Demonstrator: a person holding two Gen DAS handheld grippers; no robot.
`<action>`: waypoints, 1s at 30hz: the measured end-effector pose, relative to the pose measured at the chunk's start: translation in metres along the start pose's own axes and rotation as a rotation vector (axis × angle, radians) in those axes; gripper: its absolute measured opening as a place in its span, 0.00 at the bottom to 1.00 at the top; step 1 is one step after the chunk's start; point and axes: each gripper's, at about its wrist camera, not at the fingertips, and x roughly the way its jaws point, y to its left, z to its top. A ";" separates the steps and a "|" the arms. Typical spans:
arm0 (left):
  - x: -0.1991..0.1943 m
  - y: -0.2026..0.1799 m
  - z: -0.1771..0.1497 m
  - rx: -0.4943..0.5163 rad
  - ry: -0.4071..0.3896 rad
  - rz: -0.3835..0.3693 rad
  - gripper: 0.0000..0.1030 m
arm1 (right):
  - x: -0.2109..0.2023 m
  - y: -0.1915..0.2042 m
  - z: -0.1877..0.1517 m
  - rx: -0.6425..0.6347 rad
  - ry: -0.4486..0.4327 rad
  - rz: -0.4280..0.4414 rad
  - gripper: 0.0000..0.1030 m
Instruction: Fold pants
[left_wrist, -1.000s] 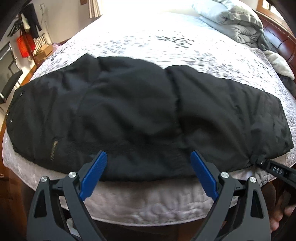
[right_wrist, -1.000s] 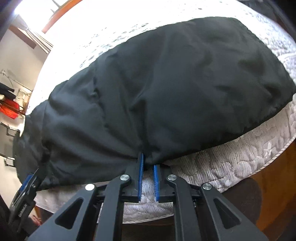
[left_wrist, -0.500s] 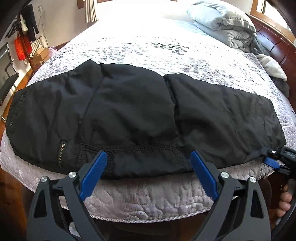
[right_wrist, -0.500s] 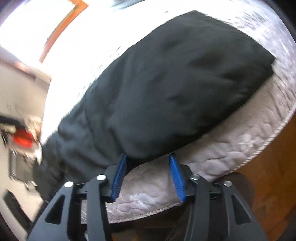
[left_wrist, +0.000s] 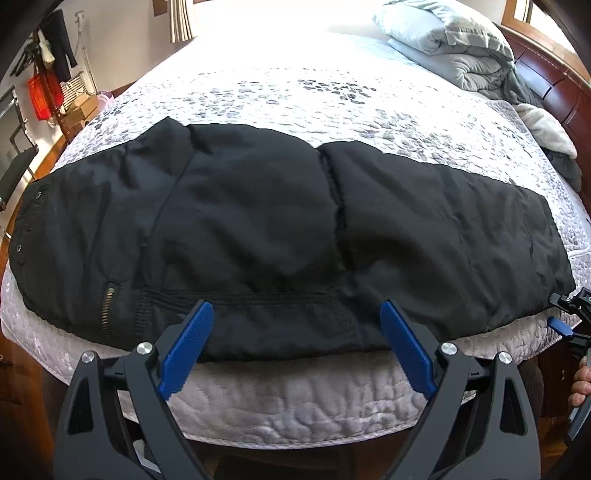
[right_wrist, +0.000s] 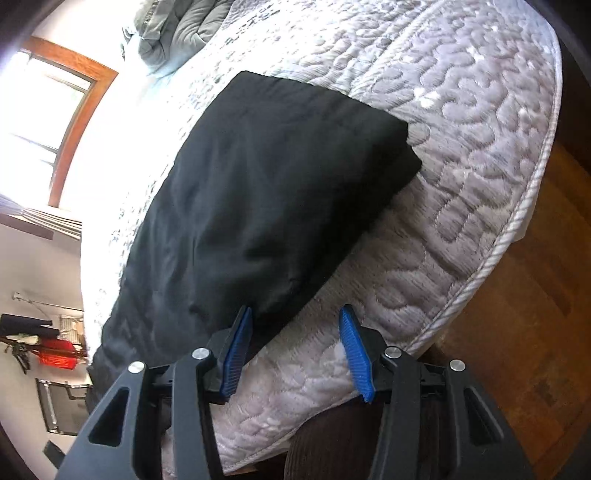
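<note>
Currently the black pants (left_wrist: 288, 236) are lying flat across the near edge of the bed (left_wrist: 295, 398), folded lengthwise, waist end to the left with a brass zipper (left_wrist: 107, 310) showing. Left gripper (left_wrist: 295, 347) is hovering just short of the near hem, jaws spread wide and holding nothing. Right gripper (right_wrist: 295, 347) is sitting at the leg end, jaws apart and empty; its left pad (right_wrist: 236, 354) is lying against or just beside the cloth edge, hard to tell which. Grey bedding (left_wrist: 450, 48) is lying bunched at the far corner.
</note>
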 end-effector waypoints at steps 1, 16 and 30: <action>0.001 -0.005 0.001 -0.002 0.001 -0.008 0.89 | -0.001 0.004 0.000 -0.022 -0.006 -0.016 0.46; 0.024 -0.061 0.008 0.062 0.043 -0.015 0.89 | 0.012 0.007 0.025 0.021 -0.011 -0.011 0.38; 0.030 -0.038 0.017 -0.024 0.038 0.003 0.89 | -0.026 0.042 0.032 -0.178 -0.146 -0.144 0.05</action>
